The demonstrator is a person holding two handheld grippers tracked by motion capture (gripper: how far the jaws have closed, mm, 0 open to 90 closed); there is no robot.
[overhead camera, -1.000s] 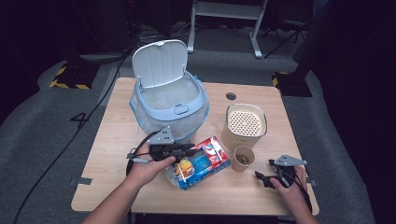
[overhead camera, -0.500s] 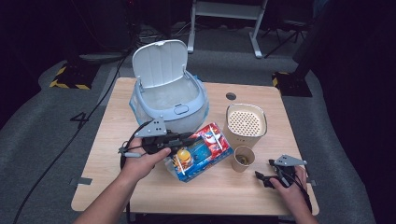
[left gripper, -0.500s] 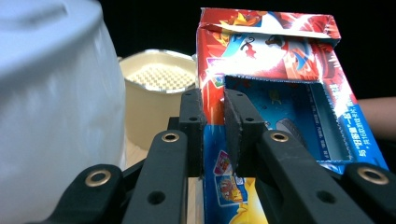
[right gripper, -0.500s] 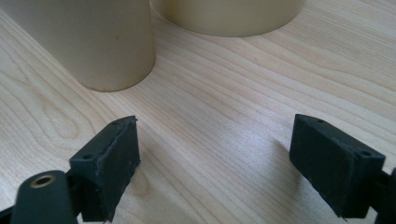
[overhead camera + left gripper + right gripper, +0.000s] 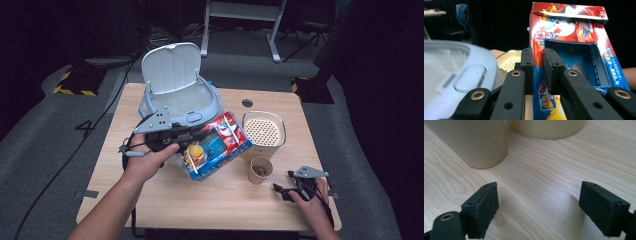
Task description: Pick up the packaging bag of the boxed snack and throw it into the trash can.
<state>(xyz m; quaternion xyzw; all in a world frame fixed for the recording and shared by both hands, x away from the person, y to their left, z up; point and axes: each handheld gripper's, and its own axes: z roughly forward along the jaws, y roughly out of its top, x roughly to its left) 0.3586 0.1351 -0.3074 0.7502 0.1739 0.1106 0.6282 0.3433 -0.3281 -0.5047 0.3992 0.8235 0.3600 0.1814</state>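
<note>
The left gripper point(image 5: 192, 134) was clamped on one thin wall of the colourful snack box point(image 5: 216, 145), its jaws nearly together with the cardboard between them, which let the box hang tilted above the table point(image 5: 150, 200) just in front of the pale blue bin point(image 5: 200, 102). The bin's lid point(image 5: 170, 67) stood open, likely to receive it. The right gripper point(image 5: 289, 190) rested on the table with jaws wide and empty, near the small cup point(image 5: 261, 170), apparently waiting clear of the work.
</note>
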